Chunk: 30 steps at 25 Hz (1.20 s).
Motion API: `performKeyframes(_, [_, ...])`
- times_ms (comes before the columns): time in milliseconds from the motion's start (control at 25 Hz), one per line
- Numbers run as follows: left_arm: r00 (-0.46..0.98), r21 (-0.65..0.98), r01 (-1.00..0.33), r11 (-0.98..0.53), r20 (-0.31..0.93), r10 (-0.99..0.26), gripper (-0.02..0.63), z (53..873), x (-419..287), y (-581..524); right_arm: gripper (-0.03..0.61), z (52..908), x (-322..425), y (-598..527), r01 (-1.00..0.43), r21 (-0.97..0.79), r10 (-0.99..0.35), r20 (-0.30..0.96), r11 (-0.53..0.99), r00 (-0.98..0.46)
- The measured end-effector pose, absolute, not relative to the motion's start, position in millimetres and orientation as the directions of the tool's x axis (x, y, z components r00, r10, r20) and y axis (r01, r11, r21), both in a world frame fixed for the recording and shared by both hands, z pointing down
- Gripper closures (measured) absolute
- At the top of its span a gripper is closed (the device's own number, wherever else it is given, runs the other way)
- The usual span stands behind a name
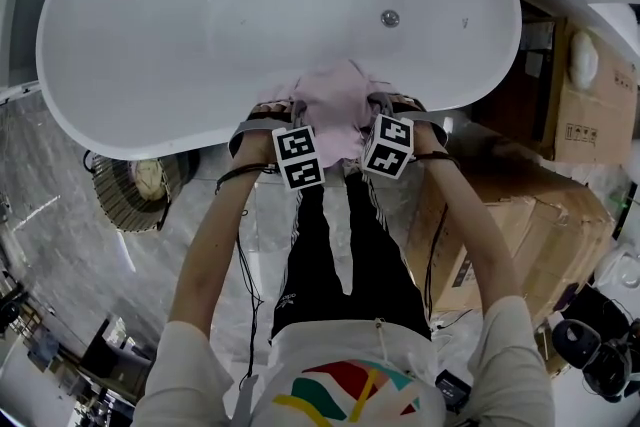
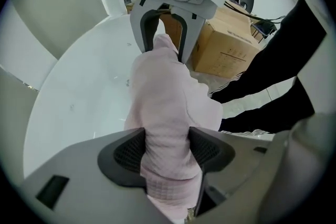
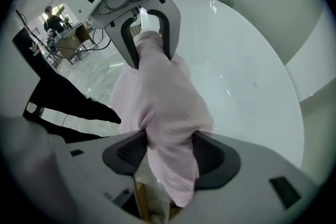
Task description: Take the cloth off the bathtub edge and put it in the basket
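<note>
The left hand-held gripper [image 2: 168, 150] is closed on one end of the pink cloth [image 2: 168, 97], with the fabric bunched tight between its pads. The right hand-held gripper [image 3: 169, 153] pinches the other end in the same way. The cloth spans between them at the middle of the white bathtub's [image 1: 200, 35] near rim. The tub's basin beyond is open, showing only the drain [image 1: 390, 18]. A round basket [image 1: 112, 205] sits on the marble floor below the tub's near-left rim. Cardboard boxes [image 1: 530, 225] crowd the floor off the tub's right end. The person's legs [image 1: 330, 255] stand close by the near rim.
</note>
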State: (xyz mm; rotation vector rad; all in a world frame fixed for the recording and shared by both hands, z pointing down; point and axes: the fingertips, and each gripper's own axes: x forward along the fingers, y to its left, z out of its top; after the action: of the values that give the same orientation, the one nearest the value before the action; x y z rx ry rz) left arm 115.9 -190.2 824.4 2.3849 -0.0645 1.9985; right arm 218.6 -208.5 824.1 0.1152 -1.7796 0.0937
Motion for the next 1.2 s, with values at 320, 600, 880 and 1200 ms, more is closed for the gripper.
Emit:
performKeyframes(320, [0.165,0.043,-0.110,-0.993,0.986,0.024,0.377,822,117,-193,0.324,822,218,-209,-0.108,0.037,-0.057,0.980,0.993,-0.193])
performKeyframes(600, [0.188,0.075,-0.112,-0.991,0.981,0.053,0.397,815,117,-194,0.349,818,220,-209,-0.062,0.038,-0.049,0.981,0.997,-0.189])
performKeyframes(880, [0.238,0.105,-0.151,-0.983,0.969,0.067,0.471,801,121,-199,0.490,808,226,-202,-0.043,0.012,-0.021,0.977,0.999,-0.212])
performKeyframes(1200, [0.228,0.092,-0.169,-0.981,0.972,0.052,0.540,797,125,-196,0.517,807,228,-197,-0.072,0.035,-0.049,0.977,0.997,-0.207])
